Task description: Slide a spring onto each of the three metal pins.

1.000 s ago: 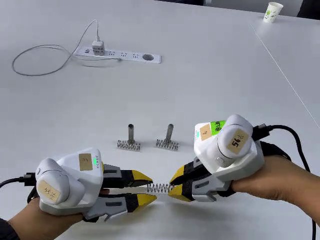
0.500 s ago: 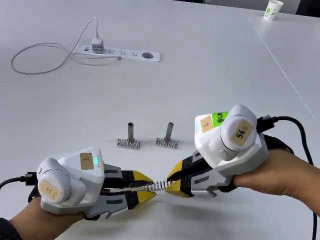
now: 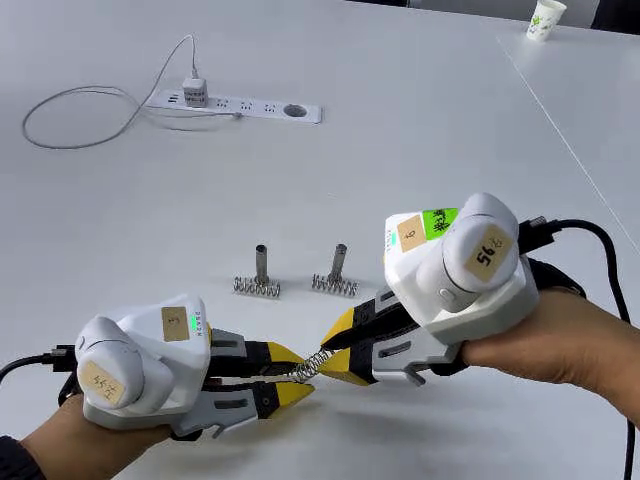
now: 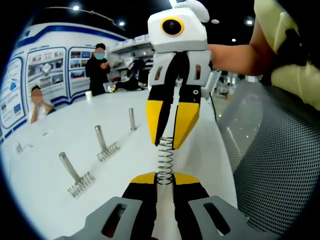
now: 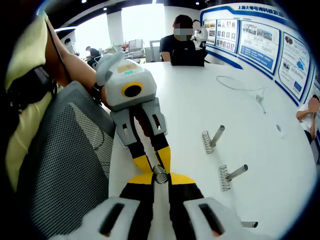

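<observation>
Spring (image 3: 311, 366) is held in the air just above the table (image 3: 400, 150), near the front edge, with one end in each gripper. It slopes up from the left gripper (image 3: 288, 378) to the right gripper (image 3: 335, 352). Left gripper's jaws are pinched almost closed on the lower end, and the left gripper view shows the coil rising straight out of the yellow tips. Right gripper's jaws are likewise nipped together on the upper end.

The left hand (image 3: 60, 445) holds its gripper low and level, pointing right. The right hand (image 3: 560, 340) holds its gripper higher, nose tilted down and pointing left, so the tips nearly meet.

Behind the grippers stand two upright pins, near pin (image 3: 261, 260) and middle pin (image 3: 339, 260), each with a loose spring (image 3: 257, 289) lying across its foot. A third pin (image 4: 131, 118) stands farther along. Power strip (image 3: 235, 108) and paper cup (image 3: 546, 20) sit well away.
</observation>
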A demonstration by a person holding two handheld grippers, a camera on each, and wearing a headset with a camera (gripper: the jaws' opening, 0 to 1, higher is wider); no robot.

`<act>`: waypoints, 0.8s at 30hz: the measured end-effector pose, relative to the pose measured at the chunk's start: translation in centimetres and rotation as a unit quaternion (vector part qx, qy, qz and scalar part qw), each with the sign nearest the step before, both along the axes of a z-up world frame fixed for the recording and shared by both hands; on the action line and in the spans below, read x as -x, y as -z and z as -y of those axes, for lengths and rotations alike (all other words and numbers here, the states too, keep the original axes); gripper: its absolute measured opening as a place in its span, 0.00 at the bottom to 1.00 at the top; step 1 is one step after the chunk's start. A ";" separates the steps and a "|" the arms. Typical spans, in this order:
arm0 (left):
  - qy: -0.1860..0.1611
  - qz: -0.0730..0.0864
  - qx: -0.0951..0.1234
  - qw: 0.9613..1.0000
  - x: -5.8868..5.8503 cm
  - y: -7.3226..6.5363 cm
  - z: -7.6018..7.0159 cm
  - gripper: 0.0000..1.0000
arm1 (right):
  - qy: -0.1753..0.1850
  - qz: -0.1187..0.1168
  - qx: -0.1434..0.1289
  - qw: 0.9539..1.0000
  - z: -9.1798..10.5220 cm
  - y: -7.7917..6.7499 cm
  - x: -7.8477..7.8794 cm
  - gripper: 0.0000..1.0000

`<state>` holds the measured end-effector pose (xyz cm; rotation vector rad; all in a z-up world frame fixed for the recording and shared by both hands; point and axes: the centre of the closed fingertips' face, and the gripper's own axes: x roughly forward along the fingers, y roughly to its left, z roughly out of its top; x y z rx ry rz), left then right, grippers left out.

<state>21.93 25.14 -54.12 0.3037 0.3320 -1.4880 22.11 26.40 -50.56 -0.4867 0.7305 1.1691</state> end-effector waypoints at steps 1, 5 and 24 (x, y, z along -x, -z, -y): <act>0.000 0.001 0.000 1.000 0.0 0.0 0.0 0.12 | -0.001 0.001 0.000 1.000 -0.1 -0.1 0.0 0.12; 0.001 0.002 0.001 1.000 0.1 0.0 0.2 0.11 | -0.002 0.004 -0.006 1.000 -0.4 -0.3 -0.1 0.12; 0.008 0.001 0.000 1.000 0.4 0.0 0.4 0.12 | -0.008 0.007 -0.018 1.000 -1.7 -0.5 0.1 0.12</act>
